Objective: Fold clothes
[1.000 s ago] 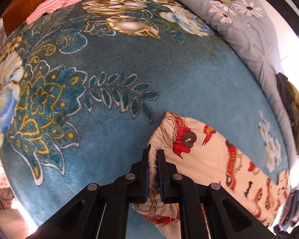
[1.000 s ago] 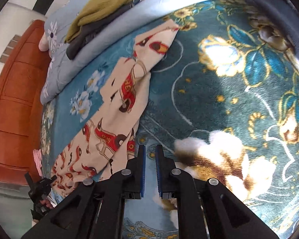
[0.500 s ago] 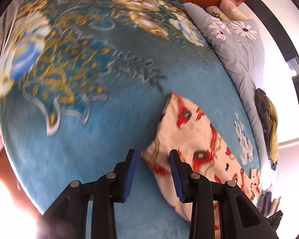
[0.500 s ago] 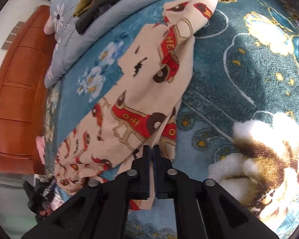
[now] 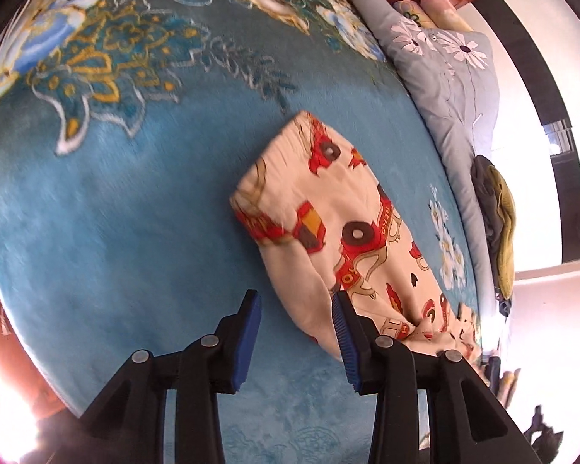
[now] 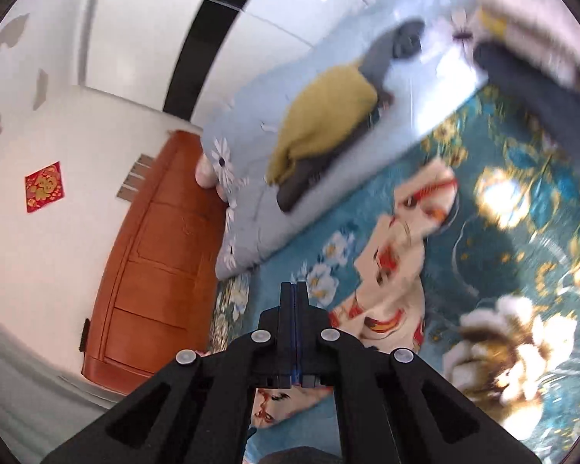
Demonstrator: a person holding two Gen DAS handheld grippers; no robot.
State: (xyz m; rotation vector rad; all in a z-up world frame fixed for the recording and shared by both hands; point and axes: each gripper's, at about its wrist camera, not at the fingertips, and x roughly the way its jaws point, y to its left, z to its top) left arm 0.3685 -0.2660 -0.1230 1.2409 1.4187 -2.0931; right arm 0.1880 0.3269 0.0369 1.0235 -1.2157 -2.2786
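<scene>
A cream garment with red car prints (image 5: 328, 232) lies on the blue floral blanket (image 5: 116, 212); it also shows in the right wrist view (image 6: 398, 255), stretched along the blanket. My left gripper (image 5: 295, 303) is open and empty, just above the garment's near edge, which lies between its fingers. My right gripper (image 6: 294, 290) has its jaws pressed together, lifted above the bed; cloth shows below and behind its fingers, but a grip on it cannot be made out.
A grey daisy-print quilt (image 5: 452, 77) lies along the bed's far side with a yellow and dark pile of clothes (image 6: 328, 116) on it. An orange wooden headboard (image 6: 154, 263) stands at the bed's end. White wall behind.
My left gripper let go of the garment's edge, opened and drew back. My right gripper closed at the garment's edge, then rose and tilted up toward the wall.
</scene>
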